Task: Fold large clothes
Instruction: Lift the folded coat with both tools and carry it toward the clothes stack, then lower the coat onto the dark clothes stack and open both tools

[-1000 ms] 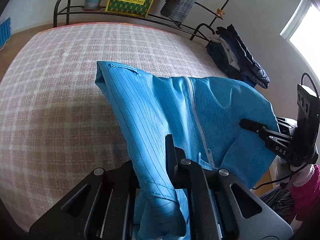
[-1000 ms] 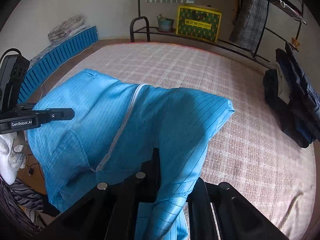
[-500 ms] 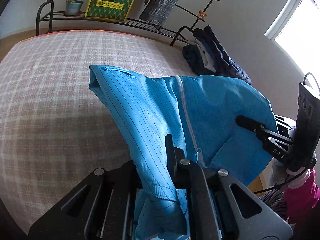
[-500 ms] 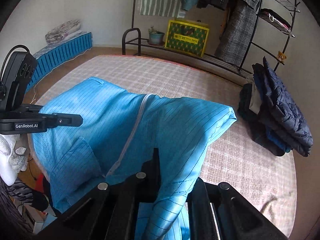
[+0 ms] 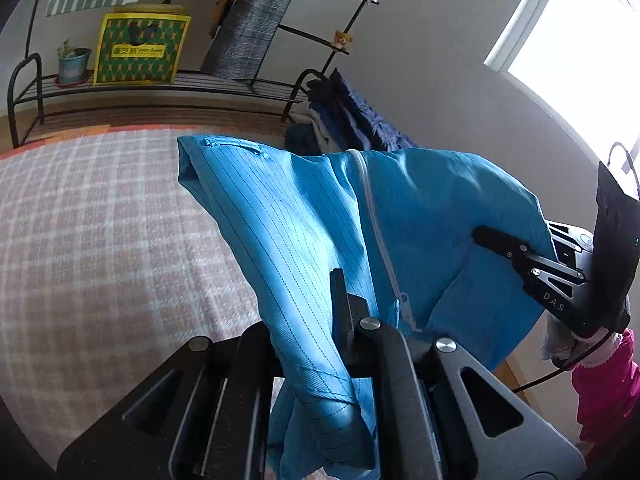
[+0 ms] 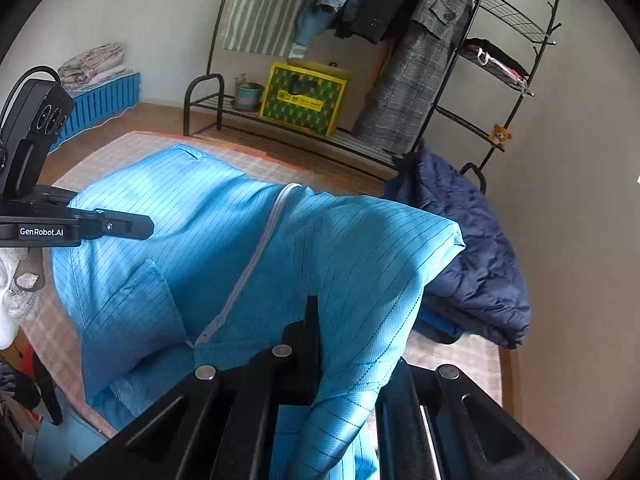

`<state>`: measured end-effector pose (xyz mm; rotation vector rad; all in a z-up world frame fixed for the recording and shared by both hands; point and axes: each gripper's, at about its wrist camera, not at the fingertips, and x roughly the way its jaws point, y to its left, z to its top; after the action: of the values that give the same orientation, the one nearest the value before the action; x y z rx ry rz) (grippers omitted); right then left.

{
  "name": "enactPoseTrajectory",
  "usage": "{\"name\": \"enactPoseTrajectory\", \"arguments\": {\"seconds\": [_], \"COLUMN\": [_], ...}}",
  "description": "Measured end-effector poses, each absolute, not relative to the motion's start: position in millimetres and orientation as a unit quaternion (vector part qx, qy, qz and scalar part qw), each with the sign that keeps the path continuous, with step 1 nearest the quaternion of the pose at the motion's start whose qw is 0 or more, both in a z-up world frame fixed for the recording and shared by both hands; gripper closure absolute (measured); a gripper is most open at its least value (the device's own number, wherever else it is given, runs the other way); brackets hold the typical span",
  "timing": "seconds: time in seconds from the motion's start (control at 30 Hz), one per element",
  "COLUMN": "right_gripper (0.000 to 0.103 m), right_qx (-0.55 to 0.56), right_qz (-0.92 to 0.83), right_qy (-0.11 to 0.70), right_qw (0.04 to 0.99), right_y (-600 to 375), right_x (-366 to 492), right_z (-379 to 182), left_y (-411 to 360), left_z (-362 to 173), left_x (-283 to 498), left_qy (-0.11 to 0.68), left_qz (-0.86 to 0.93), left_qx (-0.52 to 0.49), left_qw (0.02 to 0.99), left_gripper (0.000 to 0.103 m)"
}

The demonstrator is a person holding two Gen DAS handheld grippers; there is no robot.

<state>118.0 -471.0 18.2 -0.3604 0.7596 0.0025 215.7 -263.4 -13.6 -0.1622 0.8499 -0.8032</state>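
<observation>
A bright blue pinstriped jacket (image 5: 304,216) with a white zipper hangs stretched between both grippers above the checked bed (image 5: 100,240). My left gripper (image 5: 328,320) is shut on one bunched edge of it; the fabric spills down between the fingers. My right gripper (image 6: 320,340) is shut on the other edge of the jacket (image 6: 240,240). The right gripper also shows at the right of the left wrist view (image 5: 520,252), and the left gripper at the left of the right wrist view (image 6: 116,226). The jacket's far end folds over in the air.
A pile of dark navy clothes (image 6: 472,248) lies on the far right of the bed. Behind stand a black clothes rack (image 6: 440,60) with hanging garments, a low shelf with a yellow-green box (image 6: 304,98) and a potted plant (image 6: 248,96). A bright window (image 5: 568,40) is at right.
Both grippers have lifted and tilted upward with the jacket; more of the rack, wall and window shows and less of the bed. The jacket hangs higher, still held at both edges.
</observation>
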Motion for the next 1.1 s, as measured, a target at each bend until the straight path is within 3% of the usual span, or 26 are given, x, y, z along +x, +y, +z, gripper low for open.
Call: {"name": "enactPoseTrajectory", "arguments": {"seconds": [0.3, 0.63, 0.87, 1.1], "right_gripper": [0.099, 0.099, 0.099, 0.096], "right_qx": [-0.203, -0.22, -0.214, -0.169], "right_qz": [-0.077, -0.166, -0.201, -0.2], "right_qy": [0.333, 0.312, 0.31, 0.35], "right_qw": [0.918, 0.909, 0.904, 0.899], "right_y": [-553, -652, -708, -749], "right_x": [149, 244, 318, 367], "right_z": [84, 123, 113, 57], "left_y": [-374, -500, -550, -580], "left_z": [43, 84, 75, 30], "left_x": [276, 358, 416, 456], "left_qy": [0.361, 0.321, 0.312, 0.344], "left_qz": [-0.423, -0.427, -0.412, -0.385], "left_qx": [-0.078, -0.059, -0.056, -0.034], "left_qw": [0.827, 0.843, 0.854, 0.856], "left_gripper": [0.099, 0.099, 0.099, 0.097]}}
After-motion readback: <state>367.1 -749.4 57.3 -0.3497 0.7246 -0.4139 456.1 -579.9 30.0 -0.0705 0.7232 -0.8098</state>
